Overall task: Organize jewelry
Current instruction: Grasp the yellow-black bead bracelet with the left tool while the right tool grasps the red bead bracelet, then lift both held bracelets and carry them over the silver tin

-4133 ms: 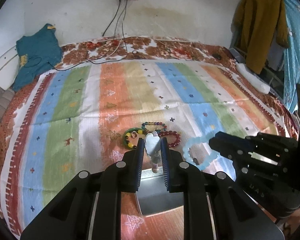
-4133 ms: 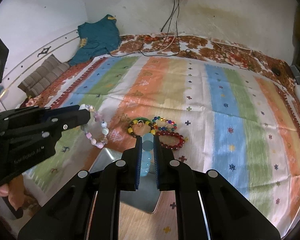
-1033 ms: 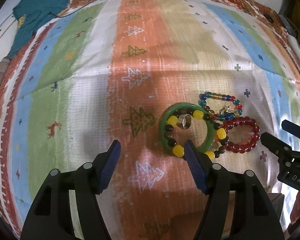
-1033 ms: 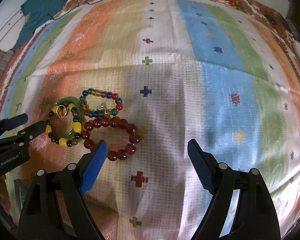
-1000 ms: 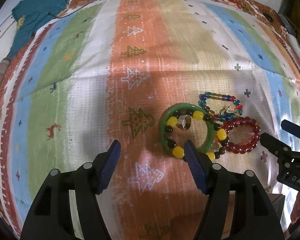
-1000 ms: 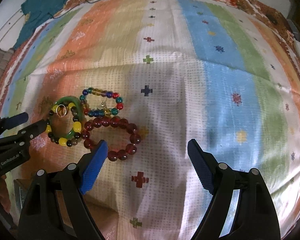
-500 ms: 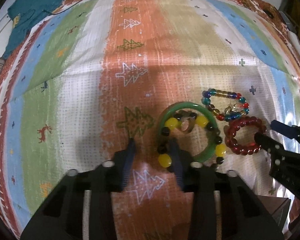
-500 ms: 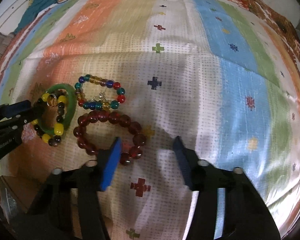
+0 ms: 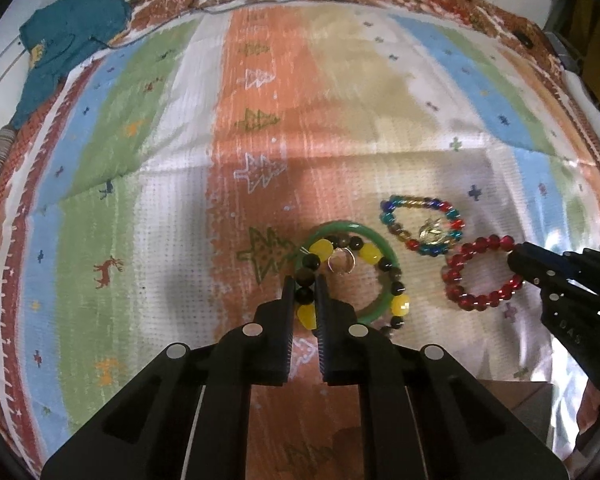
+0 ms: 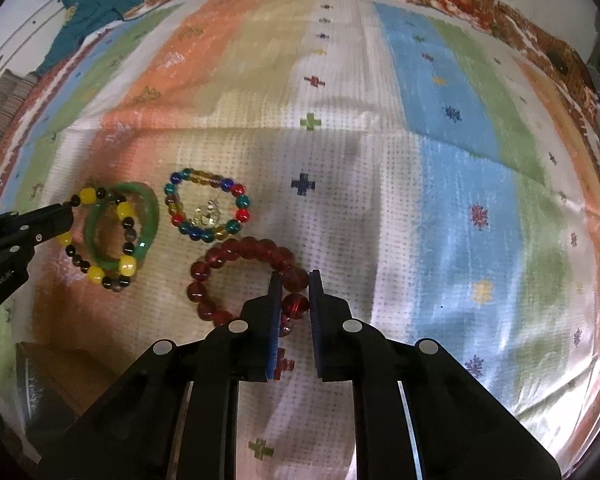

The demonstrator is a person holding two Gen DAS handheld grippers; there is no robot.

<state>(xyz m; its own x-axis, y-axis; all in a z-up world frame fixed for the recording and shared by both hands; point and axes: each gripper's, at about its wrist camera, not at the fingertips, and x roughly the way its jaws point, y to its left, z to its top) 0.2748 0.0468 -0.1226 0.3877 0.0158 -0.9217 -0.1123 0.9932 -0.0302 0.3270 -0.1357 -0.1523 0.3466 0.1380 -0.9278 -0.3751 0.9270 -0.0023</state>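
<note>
Nearest, the left gripper has just been closed on the yellow-and-black bead bracelet, and the right gripper on the red bead bracelet. Each strand runs crosswise between its jaws. The green bangle lies under the left strand; farther off lies the multicoloured bracelet, nearer the right.

Both grippers were pointed steeply downward. The jaws of the left gripper had just been closed on a yellow-and-black bead bracelet; those of the right gripper on a red bead bracelet.
</note>
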